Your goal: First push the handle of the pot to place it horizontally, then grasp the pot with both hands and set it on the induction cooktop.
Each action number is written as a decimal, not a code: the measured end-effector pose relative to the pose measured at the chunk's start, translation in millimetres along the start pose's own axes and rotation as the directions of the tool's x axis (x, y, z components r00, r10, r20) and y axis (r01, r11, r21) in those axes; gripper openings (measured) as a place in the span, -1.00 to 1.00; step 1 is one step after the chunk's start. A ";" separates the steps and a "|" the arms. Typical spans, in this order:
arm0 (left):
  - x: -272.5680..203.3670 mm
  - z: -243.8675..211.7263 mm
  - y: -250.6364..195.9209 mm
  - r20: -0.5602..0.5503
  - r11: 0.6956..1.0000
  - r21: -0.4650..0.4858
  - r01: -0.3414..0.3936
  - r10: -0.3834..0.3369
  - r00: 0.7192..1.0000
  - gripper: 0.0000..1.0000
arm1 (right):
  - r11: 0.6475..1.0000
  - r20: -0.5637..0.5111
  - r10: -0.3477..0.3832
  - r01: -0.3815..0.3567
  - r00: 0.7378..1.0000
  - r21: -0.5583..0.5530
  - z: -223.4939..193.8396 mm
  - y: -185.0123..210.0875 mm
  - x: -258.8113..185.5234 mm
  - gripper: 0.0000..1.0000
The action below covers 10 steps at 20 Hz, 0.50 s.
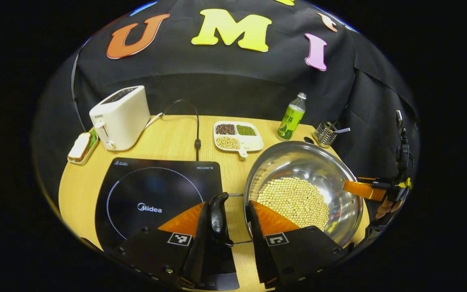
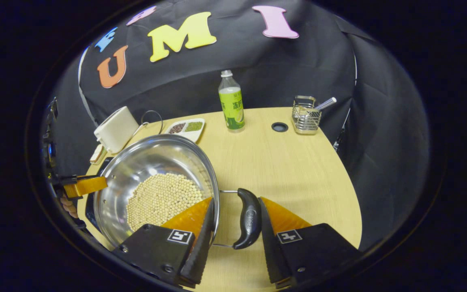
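Both tongs straddle the handles of the round steel pot (image 1: 304, 184) of pale beans.
My left tongs (image 1: 230, 221) and right tongs (image 2: 235, 221) gape around black handles; pot sits on the wooden counter (image 2: 290, 170) beside the black induction cooktop (image 1: 156, 194).

The left gripper view looks forward and downward from just behind the left gripper (image 1: 233, 227), close above the near edge of the round pale wooden table (image 1: 176, 138), facing the black flat induction cooktop (image 1: 156, 198) and, at the far left, the white toaster (image 1: 119, 117). The right gripper view looks from just behind the right gripper (image 2: 235, 227), on the opposite side of the shiny steel pot of pale beans (image 2: 156, 182), facing the table's far right portion. Both views share the pot (image 1: 302, 190), toaster (image 2: 116, 129) and green-labelled plastic bottle (image 2: 231, 103).
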State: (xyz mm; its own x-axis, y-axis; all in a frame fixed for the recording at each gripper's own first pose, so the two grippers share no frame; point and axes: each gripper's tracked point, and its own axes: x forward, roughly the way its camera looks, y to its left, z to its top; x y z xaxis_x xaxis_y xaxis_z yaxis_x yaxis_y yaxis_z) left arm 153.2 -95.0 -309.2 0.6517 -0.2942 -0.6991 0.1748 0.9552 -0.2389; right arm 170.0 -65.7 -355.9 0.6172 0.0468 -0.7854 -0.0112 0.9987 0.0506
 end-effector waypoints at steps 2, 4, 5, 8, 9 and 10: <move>-15.1 8.8 2.7 0.023 1.000 0.001 0.002 -0.002 1.000 0.02 | 1.000 0.000 0.009 -0.009 1.000 0.006 6.7 7.7 -12.2 0.21; -29.2 16.3 8.9 0.042 1.000 0.006 0.003 -0.003 0.999 0.01 | 1.000 0.007 0.013 -0.013 1.000 0.001 13.1 18.4 -24.8 0.21; -36.1 19.5 13.1 0.051 1.000 0.007 0.002 -0.003 0.999 0.01 | 1.000 0.011 0.015 -0.015 1.000 -0.003 16.7 26.0 -29.9 0.21; -58.6 27.9 31.1 0.086 1.000 -0.010 -0.007 0.008 0.996 0.02 | 1.000 0.026 0.023 -0.023 0.999 -0.019 26.0 51.0 -43.9 0.21; -65.8 30.4 37.8 0.098 1.000 -0.015 -0.010 0.012 0.995 0.01 | 0.999 0.033 0.028 -0.027 0.999 -0.029 29.4 60.4 -48.9 0.24; -72.3 32.8 45.0 0.109 1.000 -0.019 -0.014 0.016 0.994 0.02 | 0.999 0.041 0.032 -0.030 0.999 -0.037 33.7 70.6 -53.2 0.24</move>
State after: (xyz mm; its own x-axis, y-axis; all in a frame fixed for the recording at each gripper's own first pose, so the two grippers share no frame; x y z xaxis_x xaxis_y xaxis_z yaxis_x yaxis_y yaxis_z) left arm 138.1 -29.7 -247.3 0.7310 -0.2736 -0.6251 0.1516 0.9583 -0.2422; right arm 163.0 1.6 -289.7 0.6484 0.0776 -0.7574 -0.0593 0.9969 0.0514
